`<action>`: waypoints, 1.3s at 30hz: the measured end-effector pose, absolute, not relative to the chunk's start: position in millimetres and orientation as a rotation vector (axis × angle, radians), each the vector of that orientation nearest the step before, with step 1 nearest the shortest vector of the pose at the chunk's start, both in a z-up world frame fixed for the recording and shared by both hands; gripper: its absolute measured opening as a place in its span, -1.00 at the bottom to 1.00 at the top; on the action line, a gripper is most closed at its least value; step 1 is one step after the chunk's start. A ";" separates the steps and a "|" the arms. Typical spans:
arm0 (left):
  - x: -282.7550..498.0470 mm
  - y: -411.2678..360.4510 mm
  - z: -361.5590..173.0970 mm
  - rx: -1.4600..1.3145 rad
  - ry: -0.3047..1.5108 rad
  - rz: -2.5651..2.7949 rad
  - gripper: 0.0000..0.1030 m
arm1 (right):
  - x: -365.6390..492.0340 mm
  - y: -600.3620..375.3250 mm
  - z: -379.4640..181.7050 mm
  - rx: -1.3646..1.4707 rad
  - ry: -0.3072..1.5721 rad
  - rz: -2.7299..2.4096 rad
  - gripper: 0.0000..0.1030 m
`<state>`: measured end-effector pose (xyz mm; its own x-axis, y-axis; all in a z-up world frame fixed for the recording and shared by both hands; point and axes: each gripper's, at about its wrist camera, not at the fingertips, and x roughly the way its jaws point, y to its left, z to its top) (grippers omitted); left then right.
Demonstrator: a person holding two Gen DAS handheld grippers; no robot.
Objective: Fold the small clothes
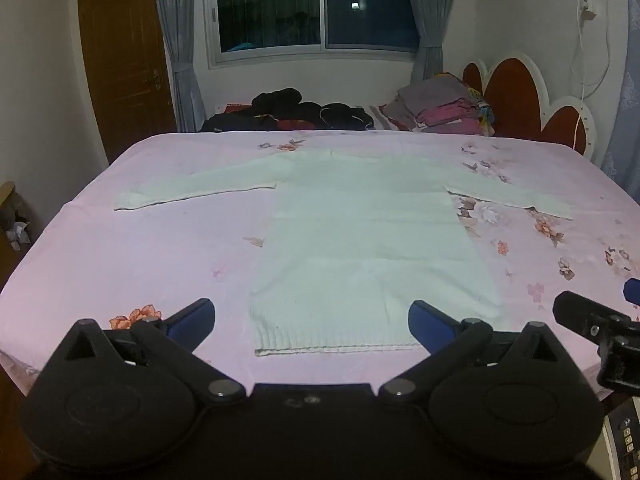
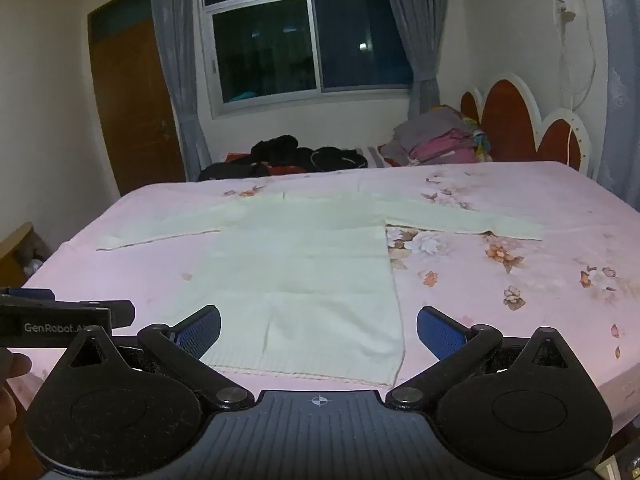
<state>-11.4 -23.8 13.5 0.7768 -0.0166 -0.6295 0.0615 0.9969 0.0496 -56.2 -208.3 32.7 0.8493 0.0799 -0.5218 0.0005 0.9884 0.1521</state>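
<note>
At the bottom of the left wrist view, the left claw (image 1: 311,320) is seen with its jaws spread wide apart, blue pads (image 1: 191,317) facing inward, and nothing is held between them. It is poised over the near edge of the bed (image 1: 120,248), just in front of the ribbed hem of a white sweater (image 1: 360,232). At the lower right of that view, part of the right claw (image 1: 596,318) is seen beside the left one.

In the right wrist view, the right claw (image 2: 319,330) is likewise shown with its jaws fully apart and empty, and the hem's right corner lies between the two blue pads (image 2: 438,334) without being touched. At the lower left of this frame a black bar of the other tool, marked "GenRobot.AI" (image 2: 60,327), is visible, and part of a hand (image 2: 10,392) is seen at the left edge.

The sweater is laid flat in the middle of the bed, on a pink flowered sheet (image 2: 520,272). Its hem is nearest the cameras, its body runs toward the upper part of the frame, and both sleeves are stretched out to the left and right.

Beyond the sweater, at the far edge of the bed, a heap of dark clothes (image 1: 296,114) is seen at centre, and a stack of grey and pink folded clothes (image 1: 444,110) to its right. A red and white headboard (image 1: 516,100) stands at the upper right. Behind, a dark window (image 1: 316,4) is framed by grey curtains (image 1: 176,40), and a brown wooden door (image 1: 124,60) is seen at the upper left.
</note>
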 end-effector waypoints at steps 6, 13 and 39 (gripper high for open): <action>-14.6 -20.8 17.8 0.067 0.670 -0.044 1.00 | -58.9 -209.8 34.3 0.157 0.549 0.038 1.00; -13.4 -22.0 19.4 0.070 0.676 -0.050 1.00 | -58.6 -211.3 37.9 0.163 0.554 0.038 1.00; -9.5 -23.6 21.6 0.076 0.688 -0.052 1.00 | -55.6 -216.2 36.3 0.178 0.562 0.024 1.00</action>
